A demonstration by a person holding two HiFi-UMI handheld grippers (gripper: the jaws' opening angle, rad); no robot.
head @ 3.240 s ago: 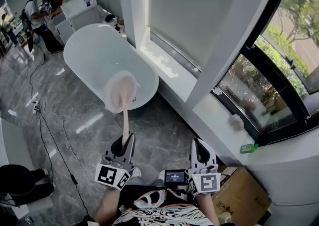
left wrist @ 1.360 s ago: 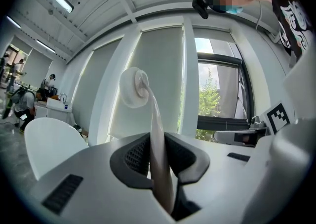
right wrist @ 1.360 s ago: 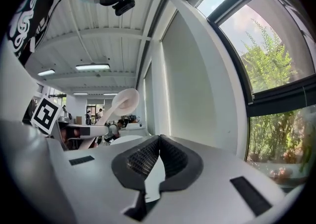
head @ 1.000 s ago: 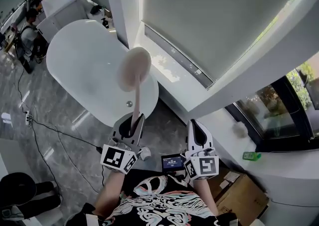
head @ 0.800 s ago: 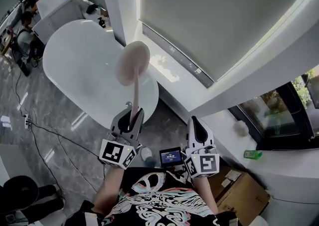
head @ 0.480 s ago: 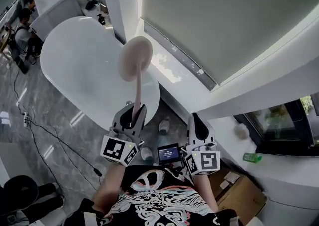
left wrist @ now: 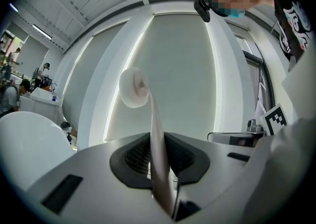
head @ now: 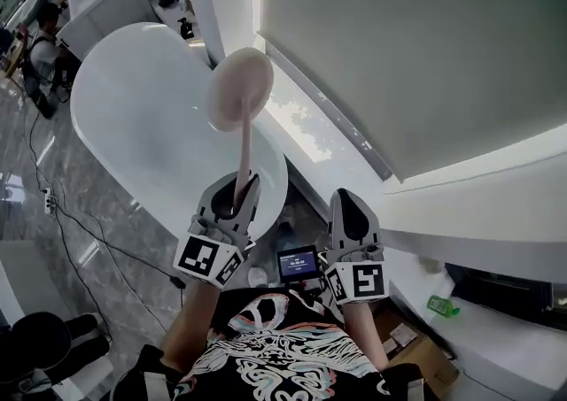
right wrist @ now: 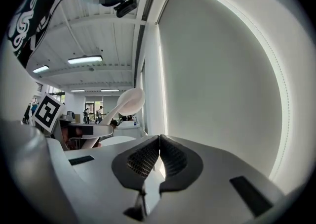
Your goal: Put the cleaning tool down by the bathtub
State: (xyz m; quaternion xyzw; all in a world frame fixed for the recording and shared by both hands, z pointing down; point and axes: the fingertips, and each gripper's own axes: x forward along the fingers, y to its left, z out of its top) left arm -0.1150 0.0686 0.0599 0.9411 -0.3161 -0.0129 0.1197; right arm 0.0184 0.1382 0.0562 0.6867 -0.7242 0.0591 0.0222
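The cleaning tool (head: 240, 89) is a pale pink long-handled brush with a round head. My left gripper (head: 232, 197) is shut on its handle (left wrist: 159, 149), and the head (left wrist: 134, 87) stands up and out in front of the jaws, over the near end of the white bathtub (head: 133, 116). In the right gripper view the tool (right wrist: 127, 101) shows at the left. My right gripper (head: 348, 218) is held beside the left one, jaws shut with nothing between them (right wrist: 158, 156).
A white window sill (head: 306, 125) runs along the wall right of the tub, below a lowered grey blind (head: 399, 45). A small bottle (head: 288, 213) stands on the marble floor by the tub's near end. Cables (head: 62, 213) cross the floor at left. People work at the far left.
I have walked closer to the tub's near end with both grippers carried forward together. The brush stays upright in the left gripper, its head now over the tub rim near the sill.
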